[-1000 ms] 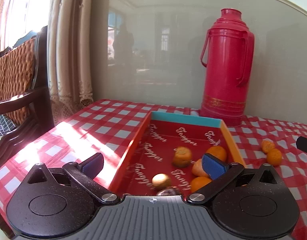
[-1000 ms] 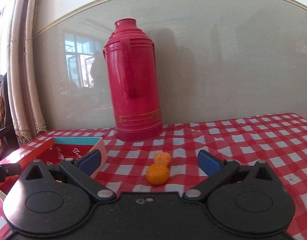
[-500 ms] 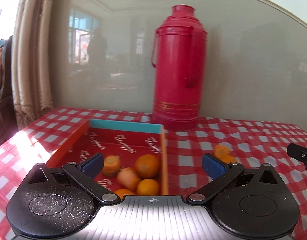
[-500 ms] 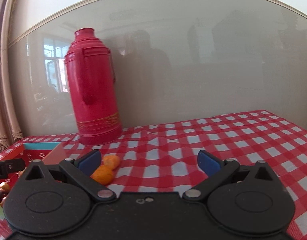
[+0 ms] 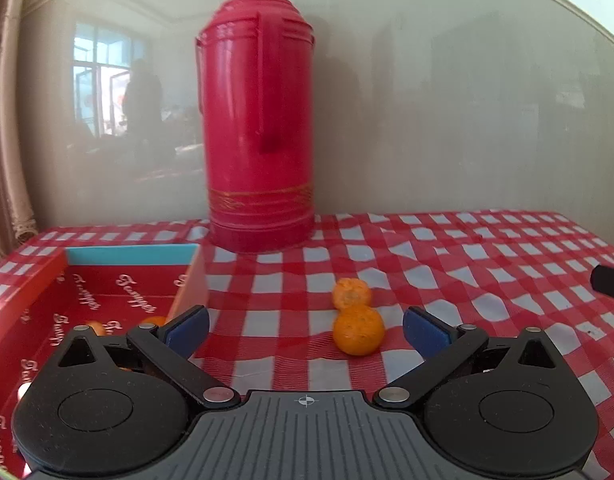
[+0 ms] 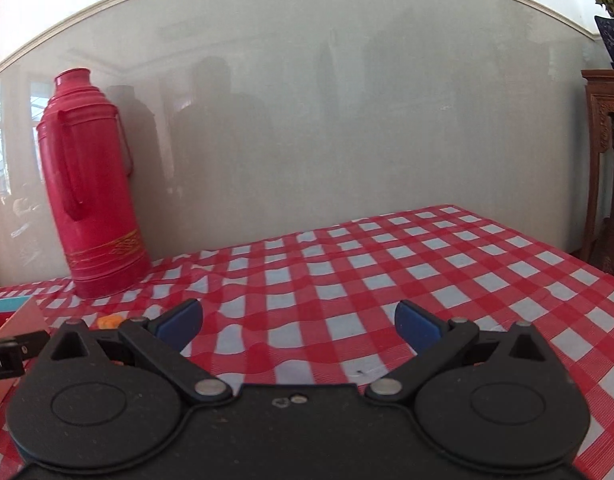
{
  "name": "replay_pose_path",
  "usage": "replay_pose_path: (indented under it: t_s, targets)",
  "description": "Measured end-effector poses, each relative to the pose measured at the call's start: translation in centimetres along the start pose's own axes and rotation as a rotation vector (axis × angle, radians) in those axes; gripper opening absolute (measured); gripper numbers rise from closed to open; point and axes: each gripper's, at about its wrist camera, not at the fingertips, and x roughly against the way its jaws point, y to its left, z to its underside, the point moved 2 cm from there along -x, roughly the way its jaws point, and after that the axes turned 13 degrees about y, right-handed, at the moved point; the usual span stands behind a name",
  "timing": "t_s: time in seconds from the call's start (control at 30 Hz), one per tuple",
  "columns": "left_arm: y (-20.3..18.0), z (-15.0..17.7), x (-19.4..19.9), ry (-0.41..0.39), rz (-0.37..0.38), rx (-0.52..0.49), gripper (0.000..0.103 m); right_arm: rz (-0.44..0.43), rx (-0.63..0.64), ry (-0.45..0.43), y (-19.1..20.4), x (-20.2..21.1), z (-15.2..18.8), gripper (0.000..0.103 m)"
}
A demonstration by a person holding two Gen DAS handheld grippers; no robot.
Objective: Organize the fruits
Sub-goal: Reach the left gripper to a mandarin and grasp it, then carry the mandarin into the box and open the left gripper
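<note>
A: What do we have ahead of our left tongs (image 5: 305, 326)?

B: Largest first: the checked tablecloth (image 5: 447, 264), red and white, thin and rippled, runs under both tools. Beyond our left tongs stands a tall red flask (image 5: 259, 120), glossy plastic, cylindrical, with gold bands near its base. Left of the left pad lies the red tray (image 5: 131, 254), a shallow printed cardboard box with a turquoise far wall; we glimpse orange fruit inside, mostly hidden behind our tool.

A: And the loose fruit?

B: Two small oranges sit between our left pads, closer to the right pad. The near orange (image 5: 359, 330) is round and dimpled; the far orange (image 5: 351, 293) touches it behind and looks rough on its face.

A: How do our tongs stand?

B: Left ones are spread wide, holding nothing. Our right tongs (image 6: 299, 320) are equally wide over bare cloth, with the fruit off to their left, barely visible.
</note>
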Motion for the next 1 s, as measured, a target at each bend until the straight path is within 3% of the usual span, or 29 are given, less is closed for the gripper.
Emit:
replay_pose_path:
  t_s: [0.3, 0.43, 0.6, 0.63, 0.67, 1.0]
  targets:
    - [-2.2, -0.9, -2.9, 0.043, 0.017, -0.032, 0.102, 0.066, -0.055, 0.041, -2.6, -2.1, -0.7, 0.097]
    - [-3.0, -1.0, -4.3, 0.074, 0.026, -0.048, 0.089, 0.094, -0.083, 0.07, -3.7, -3.1, -0.7, 0.097]
    - [-3.6, -0.9, -5.5, 0.106, 0.028, -0.055, 0.08, 0.103, -0.067, 0.068, -4.2, -3.2, -0.5, 0.097]
    - [-3.8, -0.8, -5.7, 0.118, 0.03, -0.061, 0.065, 0.104, -0.066, 0.069, -4.2, -3.2, -0.5, 0.097]
    - [-3.9, -0.8, -6.0, 0.139, 0.038, -0.065, 0.041, 0.106, -0.066, 0.071, -4.3, -3.2, -0.5, 0.097]
    - [-3.8, -0.8, -3.7, 0.099, 0.046, -0.089, 0.039, 0.098, -0.079, 0.075, -4.4, -2.9, -0.5, 0.097]
